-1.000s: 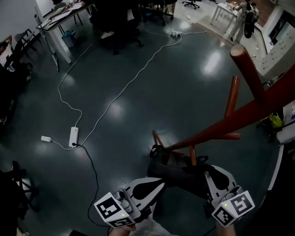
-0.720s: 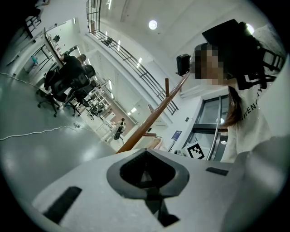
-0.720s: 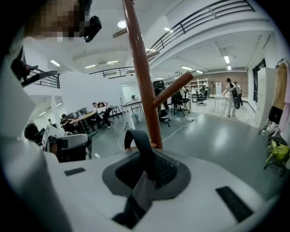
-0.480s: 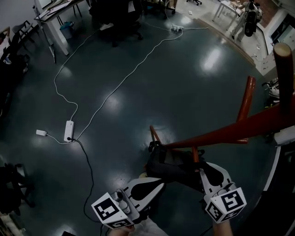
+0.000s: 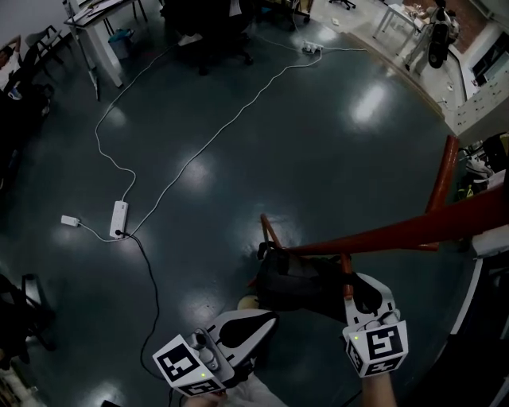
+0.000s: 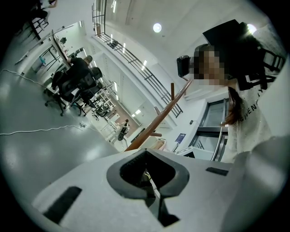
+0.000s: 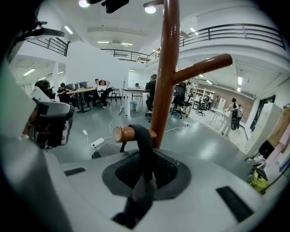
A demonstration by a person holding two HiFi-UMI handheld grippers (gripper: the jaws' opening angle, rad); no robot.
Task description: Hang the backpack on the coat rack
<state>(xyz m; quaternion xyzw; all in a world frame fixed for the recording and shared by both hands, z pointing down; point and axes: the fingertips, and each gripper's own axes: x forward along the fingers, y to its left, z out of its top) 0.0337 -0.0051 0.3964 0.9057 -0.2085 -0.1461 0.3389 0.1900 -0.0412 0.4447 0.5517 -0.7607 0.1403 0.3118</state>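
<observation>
A red-brown wooden coat rack (image 5: 382, 234) leans across the right of the head view. The black backpack (image 5: 294, 286) hangs against its lower part. In the right gripper view the backpack's black strap (image 7: 144, 145) is looped over a short peg (image 7: 124, 134) beside the pole (image 7: 167, 68) and runs down between the jaws. My right gripper (image 7: 145, 181) is shut on that strap and sits just right of the bag (image 5: 354, 290). My left gripper (image 5: 266, 322) is below the bag's left side. Its jaws (image 6: 152, 188) look shut; only a thin pale bit shows in the seam.
A white power strip (image 5: 118, 216) and long white cable (image 5: 215, 143) lie on the dark glossy floor at left. Desks (image 5: 95, 24) and office chairs stand at the far side, with people seated there (image 7: 104, 86). A person in a white shirt (image 6: 249, 113) fills the left gripper view's right.
Both grippers have sunk a little, the right one more, rolling as it went with the strap still in it. The coat rack has slid toward the right edge of the head view.
</observation>
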